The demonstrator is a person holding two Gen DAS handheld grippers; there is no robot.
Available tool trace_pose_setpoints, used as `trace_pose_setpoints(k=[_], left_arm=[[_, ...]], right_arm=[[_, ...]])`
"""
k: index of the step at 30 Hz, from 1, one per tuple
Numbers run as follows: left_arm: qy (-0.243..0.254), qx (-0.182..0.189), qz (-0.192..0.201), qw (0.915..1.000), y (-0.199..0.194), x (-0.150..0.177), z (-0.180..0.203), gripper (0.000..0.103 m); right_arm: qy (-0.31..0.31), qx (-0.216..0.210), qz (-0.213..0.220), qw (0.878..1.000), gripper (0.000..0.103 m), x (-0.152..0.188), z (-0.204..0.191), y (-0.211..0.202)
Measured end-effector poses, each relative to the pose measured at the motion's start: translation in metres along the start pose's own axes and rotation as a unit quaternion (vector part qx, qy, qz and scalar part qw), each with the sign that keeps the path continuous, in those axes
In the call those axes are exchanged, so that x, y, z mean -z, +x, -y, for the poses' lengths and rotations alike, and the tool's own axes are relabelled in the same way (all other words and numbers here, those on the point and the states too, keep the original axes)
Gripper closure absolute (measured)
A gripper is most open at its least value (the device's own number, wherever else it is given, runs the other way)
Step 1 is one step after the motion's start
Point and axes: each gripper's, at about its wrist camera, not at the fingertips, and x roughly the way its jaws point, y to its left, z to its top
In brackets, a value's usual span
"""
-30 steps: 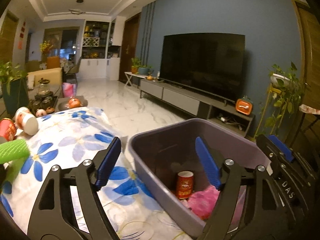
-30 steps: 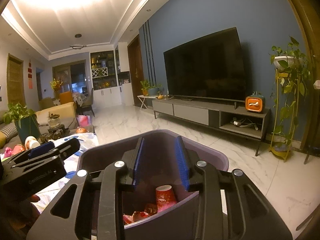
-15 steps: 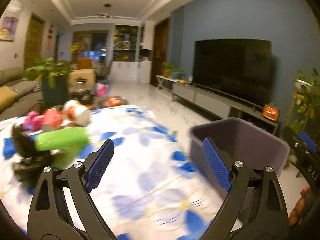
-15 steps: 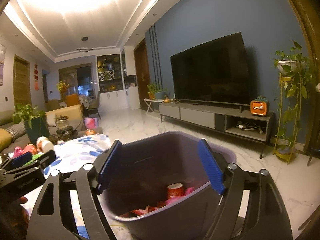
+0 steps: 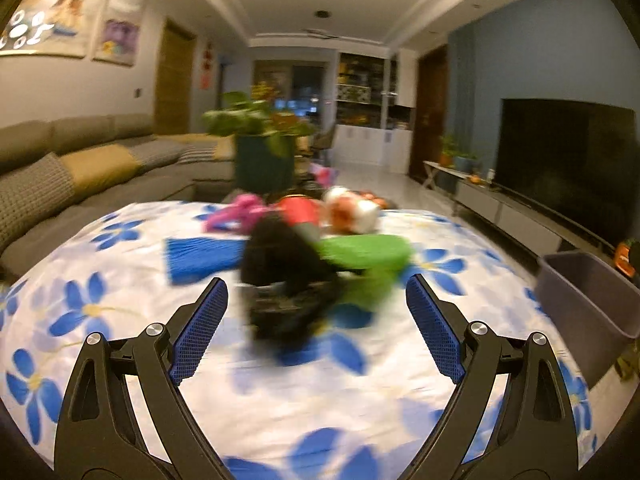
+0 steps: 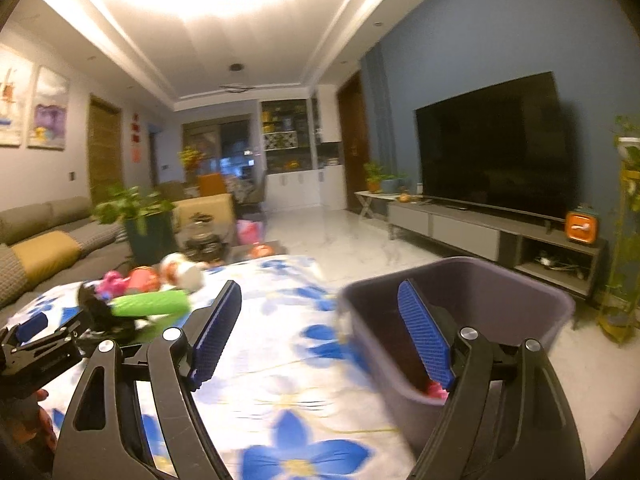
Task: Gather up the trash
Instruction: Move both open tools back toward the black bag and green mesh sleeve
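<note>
Blue-padded and spread wide with nothing between its pads, the left tool (image 5: 316,328) faces the litter on the flowered surface (image 5: 120,280). Dead ahead lies a blurred black lump (image 5: 286,280), with a green roll (image 5: 360,252) just behind it, long axis across the view, touching or nearly so. Pink scraps (image 5: 236,216), a red cup (image 5: 300,212) and a white cup (image 5: 352,212) lie farther back. The right tool (image 6: 320,336), jaws just opened and empty, hangs by the grey bin (image 6: 552,312) at the surface's right edge, already holding trash. The left tool is nearer; the black lump likely blocks the roll.
</note>
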Motion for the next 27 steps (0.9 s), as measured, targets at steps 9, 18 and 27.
trace_pose_setpoints(k=[9,18,27], left_arm=[[-0.029,-0.056,0.008,0.998,-0.011,-0.005,-0.062,0.014],[-0.054,-0.074,0.007,0.9958,-0.002,-0.011,-0.091,0.014],[-0.065,-0.084,0.004,0.9944,0.017,-0.022,-0.105,0.014]], right_arm=[[-0.025,-0.068,-0.018,0.997,0.024,0.008,-0.071,0.018],[-0.038,-0.1,-0.045,0.993,0.024,0.016,-0.118,0.048],[-0.072,-0.114,-0.08,0.988,0.024,0.019,-0.162,0.083]])
